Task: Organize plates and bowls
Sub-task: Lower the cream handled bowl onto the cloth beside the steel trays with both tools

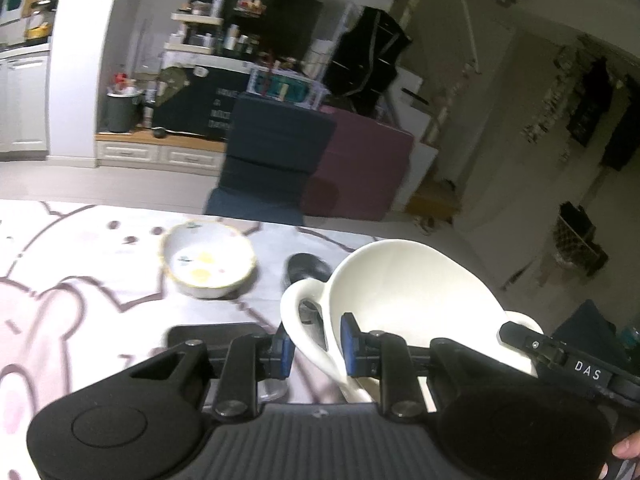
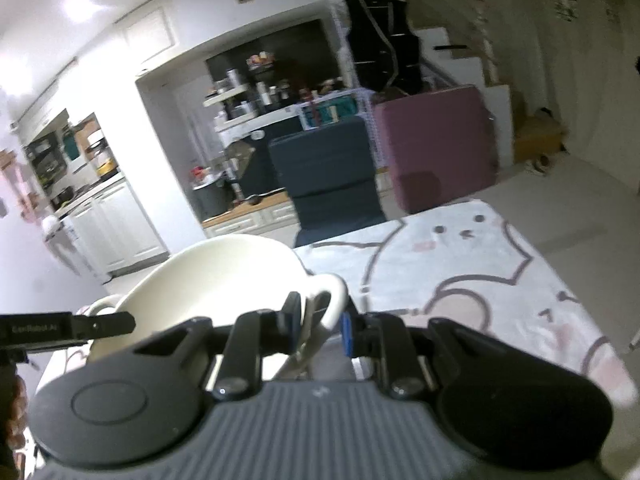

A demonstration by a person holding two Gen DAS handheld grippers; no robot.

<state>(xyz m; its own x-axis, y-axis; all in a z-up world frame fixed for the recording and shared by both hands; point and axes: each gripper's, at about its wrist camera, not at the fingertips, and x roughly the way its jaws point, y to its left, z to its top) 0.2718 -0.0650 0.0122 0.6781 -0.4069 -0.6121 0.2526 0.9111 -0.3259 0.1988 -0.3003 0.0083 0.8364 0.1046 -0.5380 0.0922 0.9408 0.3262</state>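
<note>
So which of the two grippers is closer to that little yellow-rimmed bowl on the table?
Left. The left gripper grips one handle of the white bowl beside the yellow-rimmed bowl; the right gripper grips the far handle.

Navy cushion block (image 1: 276, 148) beside maroon block (image 1: 366, 164); cluttered shelves (image 1: 224, 40); grey bin (image 1: 120, 111).
</note>
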